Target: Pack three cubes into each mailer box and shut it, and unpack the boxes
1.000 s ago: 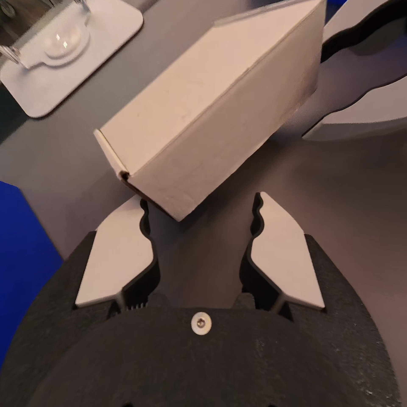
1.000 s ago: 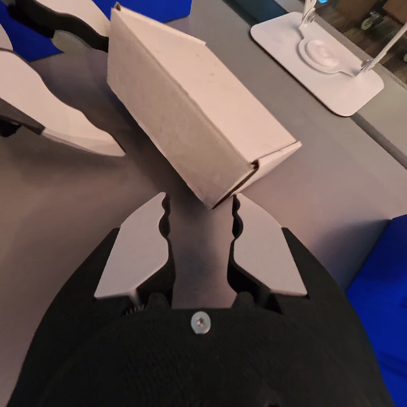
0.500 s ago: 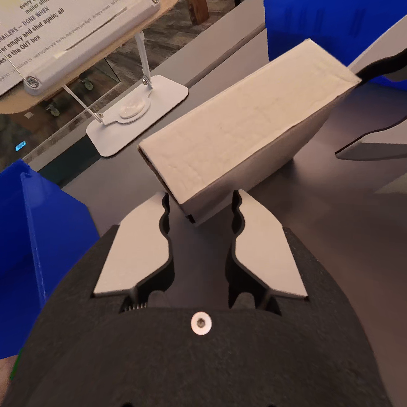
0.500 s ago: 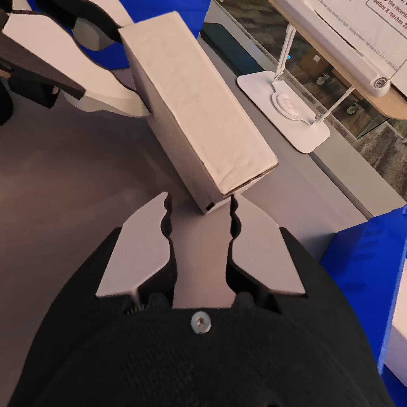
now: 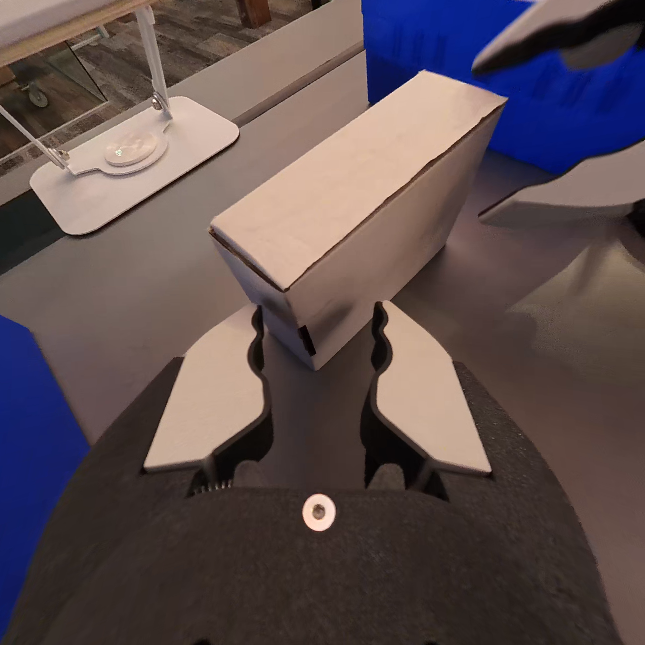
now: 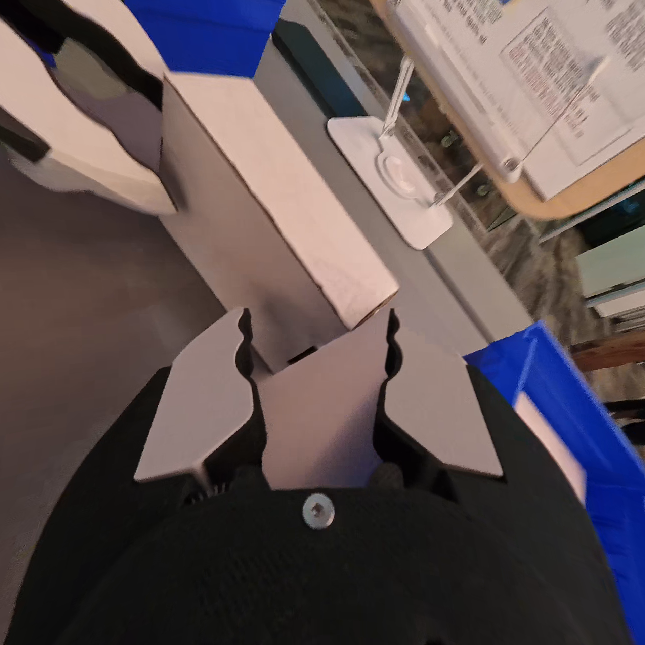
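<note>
Closed mailer box (image 5: pixel 349 195) on desk (image 5: pixel 122 307), both tongs spread, left tongs (image 5: pixel 318 316) and right tongs (image 6: pixel 318 319) each straddling an end corner; light, crushable cardboard, likely best gripped across the stiff end edges.

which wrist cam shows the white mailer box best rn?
Left wrist view: the mailer box is sharp, with top, side and near end visible. Right wrist view shows it motion-blurred, its near end partly hidden behind a right-gripper finger.
</note>
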Demonstrator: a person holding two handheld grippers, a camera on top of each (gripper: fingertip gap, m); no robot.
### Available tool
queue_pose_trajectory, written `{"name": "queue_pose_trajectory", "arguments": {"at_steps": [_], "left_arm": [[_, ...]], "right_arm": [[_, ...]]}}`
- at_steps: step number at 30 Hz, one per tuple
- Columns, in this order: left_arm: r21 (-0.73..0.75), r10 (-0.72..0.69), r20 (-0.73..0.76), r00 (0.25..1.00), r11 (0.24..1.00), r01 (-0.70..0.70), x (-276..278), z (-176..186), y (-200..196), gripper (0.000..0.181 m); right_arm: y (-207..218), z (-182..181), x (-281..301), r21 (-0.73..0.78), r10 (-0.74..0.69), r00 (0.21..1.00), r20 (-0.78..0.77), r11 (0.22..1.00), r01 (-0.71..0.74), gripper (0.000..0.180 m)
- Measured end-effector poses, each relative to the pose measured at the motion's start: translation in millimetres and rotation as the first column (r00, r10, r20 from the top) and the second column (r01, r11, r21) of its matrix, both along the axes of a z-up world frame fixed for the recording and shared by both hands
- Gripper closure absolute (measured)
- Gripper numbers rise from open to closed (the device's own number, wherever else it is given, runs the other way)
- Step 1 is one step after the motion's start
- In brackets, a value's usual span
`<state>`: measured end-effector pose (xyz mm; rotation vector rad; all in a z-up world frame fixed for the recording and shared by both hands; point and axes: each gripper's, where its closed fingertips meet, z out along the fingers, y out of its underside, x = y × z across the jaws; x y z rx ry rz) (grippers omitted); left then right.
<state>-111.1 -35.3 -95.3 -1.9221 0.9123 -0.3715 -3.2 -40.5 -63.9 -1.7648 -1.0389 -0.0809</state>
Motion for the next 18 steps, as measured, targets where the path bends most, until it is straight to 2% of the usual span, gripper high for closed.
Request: {"name": "queue_pose_trajectory", "arguments": {"at_steps": [3, 5, 7, 9, 12, 13, 15, 18], "left_arm": [[-0.001, 0.001, 0.002, 1.000, 1.000, -0.001, 1, -2, 1, 0.113], [-0.006, 0.009, 0.009, 1.000, 1.000, -0.009, 1, -3, 2, 0.102], [-0.027, 0.007, 0.026, 1.000, 1.000, -0.006, 2, -5, 3, 0.098], [-0.049, -0.006, 0.060, 0.998, 0.999, 0.009, 3, -5, 2, 0.094], [-0.051, -0.015, 0.110, 0.994, 0.998, 0.021, 4, -1, 3, 0.088], [-0.045, -0.018, 0.121, 0.993, 0.999, 0.024, 4, 1, 4, 0.086], [-0.031, -0.024, 0.129, 0.991, 0.999, 0.028, 5, 2, 5, 0.081], [-0.024, -0.051, 0.122, 0.991, 0.998, 0.054, 10, -1, 5, 0.073]], "right_arm": [[3, 28, -18, 0.074, 0.088, 0.990, 0.110, 0.993, -0.096, 0.099], [3, 26, -38, 0.022, 0.240, 0.942, 0.233, 0.967, -0.252, 0.096], [11, 11, -49, -0.099, 0.351, 0.888, 0.298, 0.936, -0.337, 0.093], [29, 3, -53, -0.190, 0.353, 0.884, 0.306, 0.933, -0.307, 0.093], [34, -12, -55, -0.357, 0.406, 0.859, 0.312, 0.888, -0.289, 0.093], [35, -16, -53, -0.382, 0.411, 0.850, 0.329, 0.881, -0.278, 0.094], [32, -20, -53, -0.416, 0.453, 0.826, 0.337, 0.858, -0.301, 0.107], [22, -16, -54, -0.404, 0.525, 0.798, 0.298, 0.826, -0.393, 0.111]]}}
